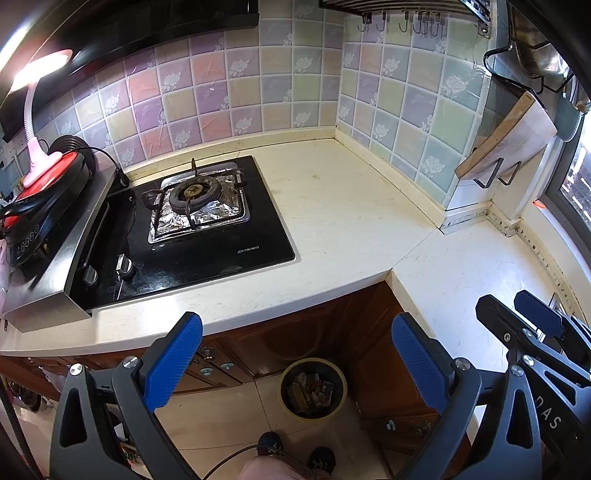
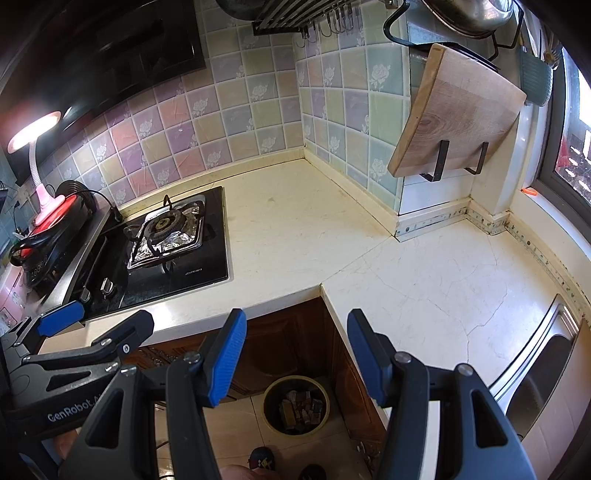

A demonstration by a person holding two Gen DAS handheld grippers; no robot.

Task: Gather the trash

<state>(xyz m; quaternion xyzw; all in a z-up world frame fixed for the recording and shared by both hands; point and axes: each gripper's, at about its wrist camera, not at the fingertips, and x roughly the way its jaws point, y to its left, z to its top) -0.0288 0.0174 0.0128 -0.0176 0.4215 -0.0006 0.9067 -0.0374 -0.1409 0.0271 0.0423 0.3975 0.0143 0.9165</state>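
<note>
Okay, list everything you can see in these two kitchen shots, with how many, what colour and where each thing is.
Counter: one, cream, L-shaped, along the tiled walls.
Stove: one, black, one foil-lined burner, left of counter.
Lamp: one, pink, lit, far left.
Cooker: one, black and red, under the lamp.
Board: one, wood, tilted in a wall rack, right.
Hooks: several, metal, top.
Sink: one, steel, far right.
Bin: one, yellowish, on the floor, trash inside.
Cabinets: brown, below counter.
Shoes: two, dark, on the floor.
Left tool: black, blue pads, open, empty.
Right tool: same, open, empty.
</note>
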